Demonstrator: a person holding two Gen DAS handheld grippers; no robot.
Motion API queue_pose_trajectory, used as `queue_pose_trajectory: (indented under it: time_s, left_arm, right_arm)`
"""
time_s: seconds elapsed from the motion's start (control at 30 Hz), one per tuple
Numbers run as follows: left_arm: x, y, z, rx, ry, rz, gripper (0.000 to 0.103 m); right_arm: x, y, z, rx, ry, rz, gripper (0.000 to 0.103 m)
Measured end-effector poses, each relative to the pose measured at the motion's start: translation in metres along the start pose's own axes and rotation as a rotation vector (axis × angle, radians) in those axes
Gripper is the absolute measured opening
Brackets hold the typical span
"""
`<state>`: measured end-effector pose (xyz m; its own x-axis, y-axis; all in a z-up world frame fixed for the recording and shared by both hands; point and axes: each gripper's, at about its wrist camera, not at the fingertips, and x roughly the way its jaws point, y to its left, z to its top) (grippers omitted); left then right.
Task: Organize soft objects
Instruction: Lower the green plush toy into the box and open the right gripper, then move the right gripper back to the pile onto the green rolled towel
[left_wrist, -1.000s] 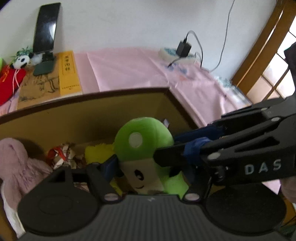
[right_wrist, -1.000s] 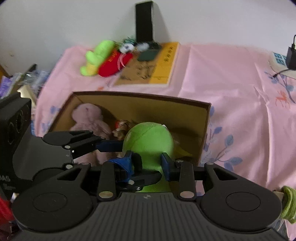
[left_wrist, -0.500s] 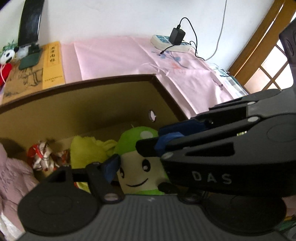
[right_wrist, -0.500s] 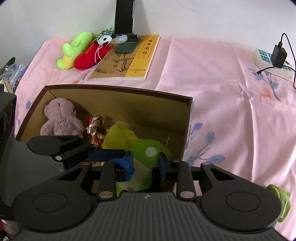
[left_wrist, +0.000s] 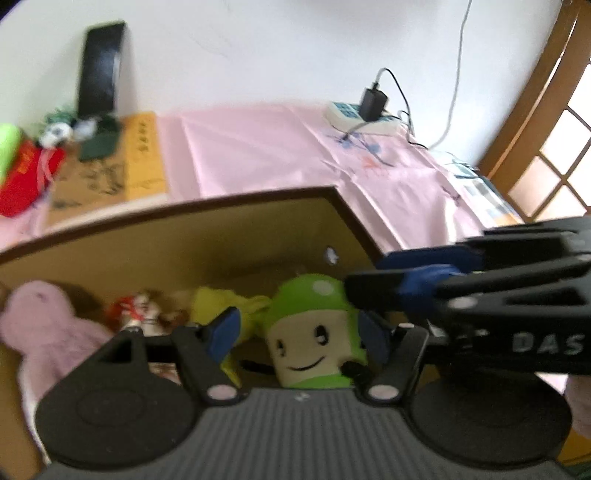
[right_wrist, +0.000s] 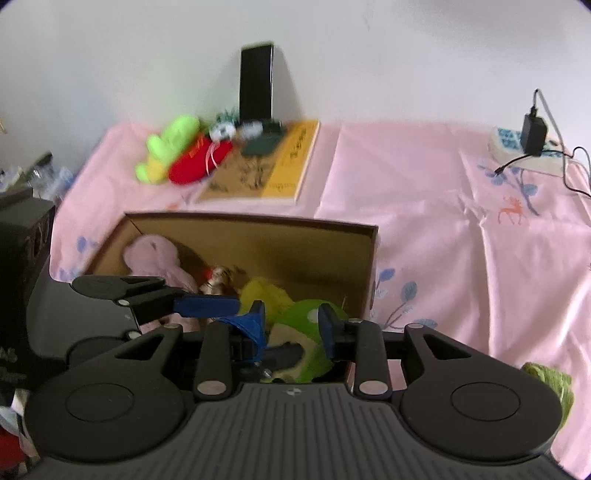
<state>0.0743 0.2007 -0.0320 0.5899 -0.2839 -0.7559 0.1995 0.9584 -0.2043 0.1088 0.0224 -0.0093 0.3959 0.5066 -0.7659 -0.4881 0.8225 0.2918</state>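
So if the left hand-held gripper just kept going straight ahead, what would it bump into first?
Most likely the green mushroom plush in the cardboard box. It sits right between the open fingers of the left hand-held gripper, with the box's back wall behind it. Exact depth is hard to judge.

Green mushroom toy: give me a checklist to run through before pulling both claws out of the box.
1. Mushroom toy inside the box: ok, resting by the right wall.
2. Left claw open: ok, fingers apart either side of the toy.
3. Right claw open: ok, fingers spread above the toy.
4. Contact between fingers and toy: cannot tell.
5. Pink toy and yellow toy undisturbed in the box: ok.
6. Toys left outside: not ok, green toy and red toy lie beside the book.
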Motion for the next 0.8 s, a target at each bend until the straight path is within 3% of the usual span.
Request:
queue_pose_trajectory:
  time_s: [0.43,0.8]
  left_arm:
    - [-0.061,-0.022,-0.020,-0.042,-0.091,0.268,0.084]
    - [-0.095,-0.064,-0.046,-0.120,-0.132,0.437,0.091]
  right_arm:
    - [-0.049,-0.005,-0.029,0.065,-0.176,0.070,0.017]
    - [-0.075,0.000,-0.052,-0.017,-0.147,0.151,0.017]
